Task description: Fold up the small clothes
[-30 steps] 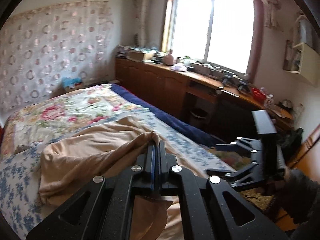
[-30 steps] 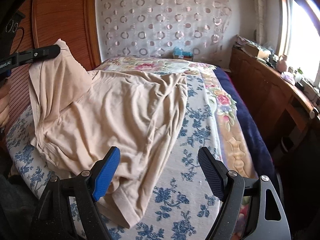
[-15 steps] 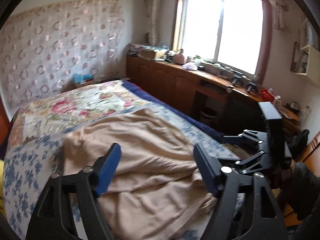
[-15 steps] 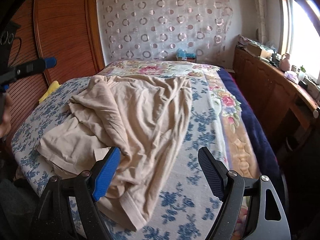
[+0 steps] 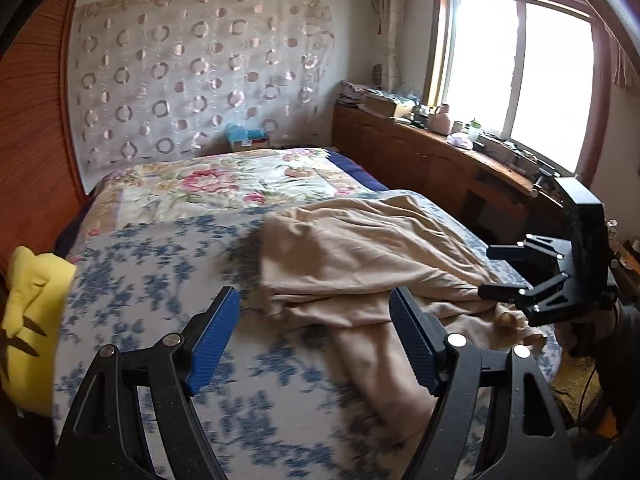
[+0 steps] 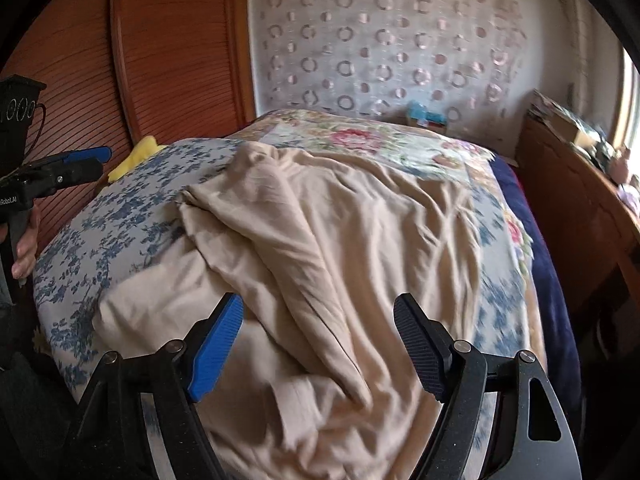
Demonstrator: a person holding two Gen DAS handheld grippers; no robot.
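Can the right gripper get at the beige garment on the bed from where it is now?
Probably yes. The right gripper hangs open just above the beige garment, which lies crumpled on the bed, and nothing sits between them. The left gripper is off to the side.

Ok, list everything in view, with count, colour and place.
garment: one, beige, crumpled on the bed
bedspread: one, white with blue flowers, covering the bed
floral quilt: one, pink and cream, at the bed's far end
yellow cloth: one, at the bed's left edge
wall hanging: one, circle pattern, behind the bed
wooden counter: one, brown, under the window
left claw: open, above the bedspread
right claw: open, over the garment
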